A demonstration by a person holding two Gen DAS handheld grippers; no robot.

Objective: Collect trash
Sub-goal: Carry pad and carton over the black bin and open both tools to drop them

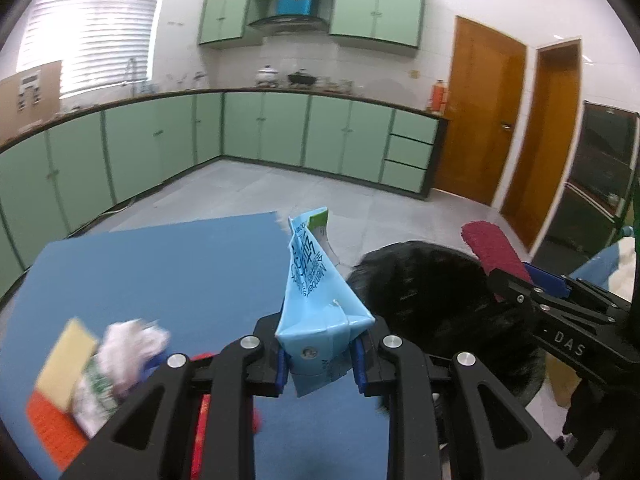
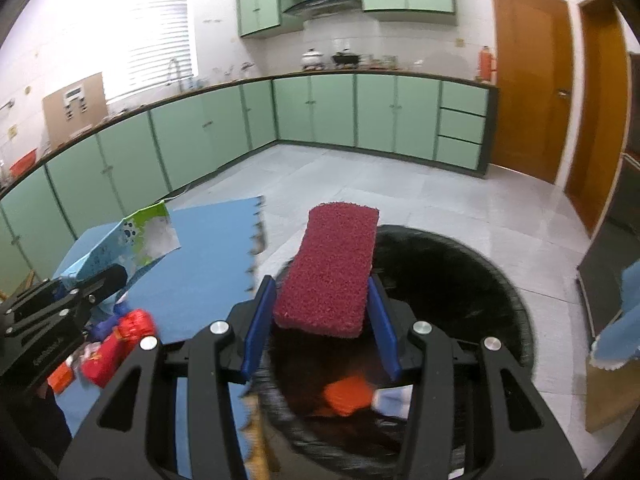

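Left gripper (image 1: 320, 356): jaws narrow, clamped on the base of a flattened light-blue carton (image 1: 316, 292) at lower centre of the left wrist view.
Carton: it stands up out of the blue pads, tip tilted toward the top of the frame, with a green-and-white top edge.
Carton writing: dark print running sideways – "Member's" can be made out, the rest is too blurred to read.
Right gripper (image 2: 326, 312): jaws part-way apart, gripping a dark red sponge (image 2: 330, 268) by its long sides, centre of the right wrist view.
Sponge: a flat, coarse-textured rectangle, its far end sticking out past the fingertips.
Trash bin (image 2: 500, 280): round, lined with a black bag, lower centre-right of the right wrist view, directly under the sponge.
In the bin: an orange piece (image 2: 348, 396) and something pale blue beside it.
Blue mat (image 1: 160, 276): spread on the grey tiled floor, filling the lower left of the left wrist view.
Left on the mat: a crumpled white wrapper (image 1: 128, 344), a yellow-and-orange sponge (image 1: 60, 392) and red packaging (image 2: 120, 340) – all blurred, no text legible.
Gripper lettering: "DAS" in white on the right gripper's black body, at the right edge of the left wrist view.
Background: green kitchen cabinets (image 1: 260, 128) along the wall, wooden doors (image 1: 484, 112) at upper right.
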